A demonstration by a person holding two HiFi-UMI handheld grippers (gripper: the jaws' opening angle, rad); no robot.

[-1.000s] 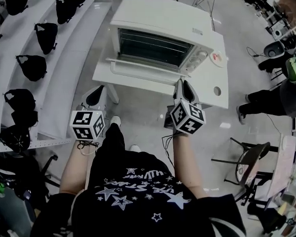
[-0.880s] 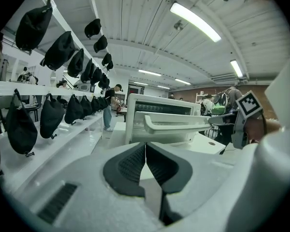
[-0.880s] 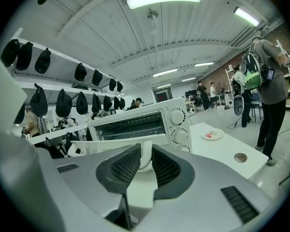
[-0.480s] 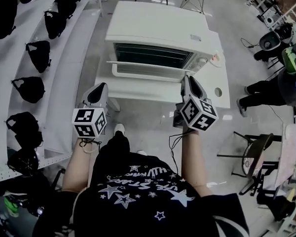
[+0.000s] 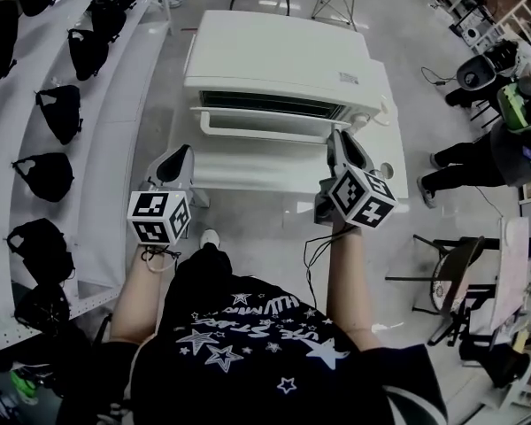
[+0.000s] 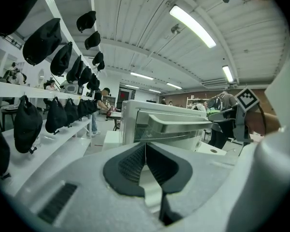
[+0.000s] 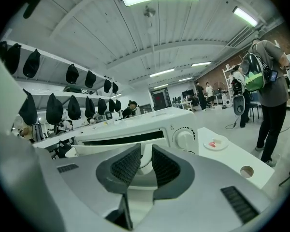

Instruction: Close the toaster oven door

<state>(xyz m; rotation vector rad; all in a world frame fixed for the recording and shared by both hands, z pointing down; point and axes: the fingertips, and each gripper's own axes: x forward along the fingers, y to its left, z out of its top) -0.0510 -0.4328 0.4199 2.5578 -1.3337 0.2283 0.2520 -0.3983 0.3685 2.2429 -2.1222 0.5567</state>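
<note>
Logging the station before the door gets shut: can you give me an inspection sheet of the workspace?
Surface: white table, one round hole near its right edge.
Job's things: toaster oven on table; door ajar, tilted outward.
Clutter: small dish right of the oven.
Grippers: left gripper shut, empty, beside the table's front left corner; right gripper narrowly open, empty, by the door's right end.
Cables: one cable hangs below the right gripper.
Surroundings: black bags on shelves left; person standing right.

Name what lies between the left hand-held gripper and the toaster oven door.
Head view: only bare white table between the left hand-held gripper and the toaster oven door.
</note>
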